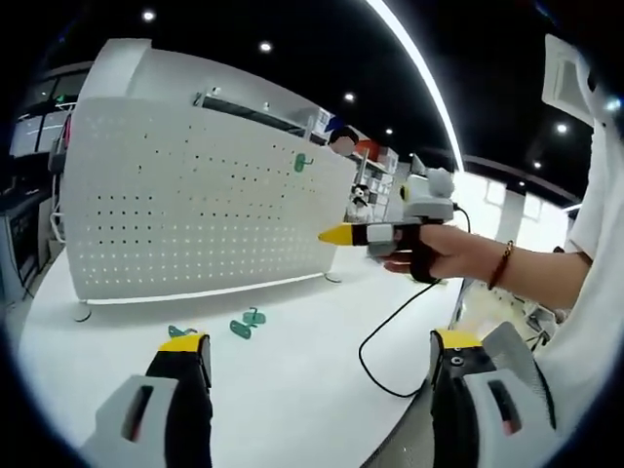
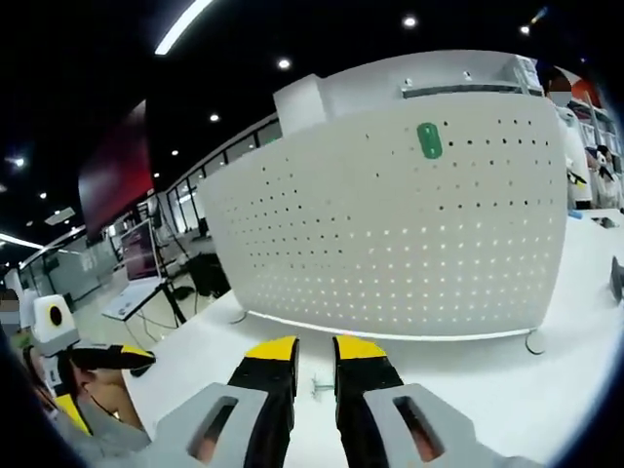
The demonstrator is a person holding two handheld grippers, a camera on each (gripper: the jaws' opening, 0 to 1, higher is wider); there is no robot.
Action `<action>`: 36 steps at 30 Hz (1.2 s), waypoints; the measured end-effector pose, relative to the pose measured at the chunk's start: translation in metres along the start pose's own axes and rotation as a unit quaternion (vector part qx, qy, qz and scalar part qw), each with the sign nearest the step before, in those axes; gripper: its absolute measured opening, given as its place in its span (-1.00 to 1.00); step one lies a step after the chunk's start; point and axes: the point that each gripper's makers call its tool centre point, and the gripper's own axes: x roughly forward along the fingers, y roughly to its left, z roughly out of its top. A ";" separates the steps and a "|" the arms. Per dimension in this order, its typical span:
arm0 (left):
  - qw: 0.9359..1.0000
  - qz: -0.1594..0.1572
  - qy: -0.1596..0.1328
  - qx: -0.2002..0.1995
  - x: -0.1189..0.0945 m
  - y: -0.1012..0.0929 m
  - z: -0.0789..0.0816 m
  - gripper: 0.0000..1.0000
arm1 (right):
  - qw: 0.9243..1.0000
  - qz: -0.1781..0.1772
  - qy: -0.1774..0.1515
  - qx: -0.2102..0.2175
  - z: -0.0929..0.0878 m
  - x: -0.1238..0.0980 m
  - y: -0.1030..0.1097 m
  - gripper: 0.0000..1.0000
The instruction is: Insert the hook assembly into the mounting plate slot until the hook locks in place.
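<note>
Left gripper view: one green hook (image 1: 303, 163) is seen already seated on the pegboard (image 1: 195, 214); two hooks (image 1: 248, 323) are left on the table (image 1: 292, 390). Left gripper (image 1: 317, 356) is spread, empty; right gripper (image 2: 314, 363) nearly closed, nothing visibly held.

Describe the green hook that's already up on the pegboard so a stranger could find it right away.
Start at the big white pegboard standing on the white table. Near its top edge, a small green hook sits on the panel's face. The other green hooks lie flat on the table in front; this one alone is mounted.
</note>
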 end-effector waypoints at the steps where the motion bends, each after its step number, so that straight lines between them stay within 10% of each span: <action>1: 1.000 0.004 0.002 0.000 0.001 0.003 -0.002 0.90 | 1.000 0.001 0.001 0.003 -0.001 0.000 0.000 -0.74; 36: 0.997 0.044 0.061 -0.010 0.033 0.068 -0.040 0.84 | 0.999 0.030 0.032 -0.008 -0.042 0.001 0.017 -0.67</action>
